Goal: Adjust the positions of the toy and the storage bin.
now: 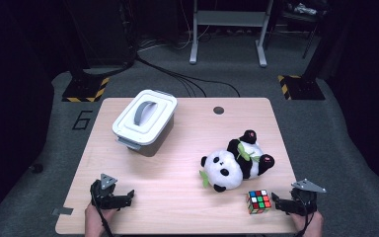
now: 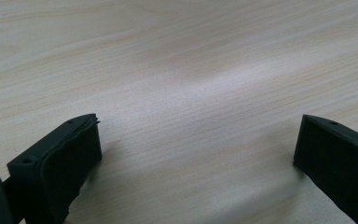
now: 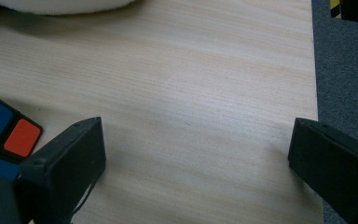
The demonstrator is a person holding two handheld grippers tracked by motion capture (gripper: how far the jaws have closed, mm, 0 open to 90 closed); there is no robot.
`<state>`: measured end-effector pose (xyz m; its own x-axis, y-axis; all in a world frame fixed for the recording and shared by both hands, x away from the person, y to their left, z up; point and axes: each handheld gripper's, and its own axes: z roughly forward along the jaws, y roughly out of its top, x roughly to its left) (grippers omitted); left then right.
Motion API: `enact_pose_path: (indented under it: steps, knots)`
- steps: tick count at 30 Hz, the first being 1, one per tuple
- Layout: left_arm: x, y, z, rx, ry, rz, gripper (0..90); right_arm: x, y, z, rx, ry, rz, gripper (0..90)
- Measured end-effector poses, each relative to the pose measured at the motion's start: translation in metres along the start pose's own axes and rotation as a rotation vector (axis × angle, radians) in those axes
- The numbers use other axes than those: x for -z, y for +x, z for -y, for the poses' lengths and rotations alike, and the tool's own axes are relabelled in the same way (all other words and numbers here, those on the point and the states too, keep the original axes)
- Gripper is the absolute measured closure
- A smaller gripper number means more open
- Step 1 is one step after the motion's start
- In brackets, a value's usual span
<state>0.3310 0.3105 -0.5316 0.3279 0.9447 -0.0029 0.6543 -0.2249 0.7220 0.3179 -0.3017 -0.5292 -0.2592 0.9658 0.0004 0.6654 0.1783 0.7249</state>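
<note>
Both grippers, left gripper (image 1: 124, 198) and right gripper (image 1: 279, 202), are resting with jaws apart, holding nothing. Nothing is looking started: the Rubik's cube (image 1: 259, 201) is lying just beside the right gripper, the panda plush (image 1: 234, 165) is waiting, and the lidded box (image 1: 144, 120) is sitting closed.

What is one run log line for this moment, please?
left tongs: open, nothing held | right tongs: open, beside puzzle cube | plush panda: lying on table | lidded box: shut

Left gripper (image 1: 123, 198) low, fingers (image 2: 70, 158) wide apart; right gripper (image 1: 280, 202) same.
</note>
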Motion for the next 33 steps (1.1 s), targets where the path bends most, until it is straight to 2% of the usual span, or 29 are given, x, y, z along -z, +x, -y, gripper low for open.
enact_pose_path:
  steps: [17, 20, 24, 28, 33]
  knots:
    - [0.0, 0.0, 0.0, 0.0, -0.001, -0.001, 0.5, 0.001, 0.0, 0.0, -0.005, 0.002, 0.009, 3.2]
    - [0.0, 0.0, 0.0, 0.0, 0.0, 0.0, 0.5, 0.0, 0.001, -0.001, -0.015, 0.022, 0.013, 0.0]
    - [0.0, 0.0, 0.0, -0.001, 0.001, 0.0, 0.4, 0.001, 0.001, -0.003, -0.009, 0.033, 0.013, 0.0]
    - [0.0, 0.0, 0.0, -0.001, 0.002, -0.001, 0.4, 0.008, 0.001, -0.004, -0.043, 0.016, -0.002, 0.0]
    - [0.0, 0.0, 0.0, -0.001, 0.001, -0.001, 0.4, 0.028, 0.005, -0.013, -0.071, -0.023, -0.003, 0.0]
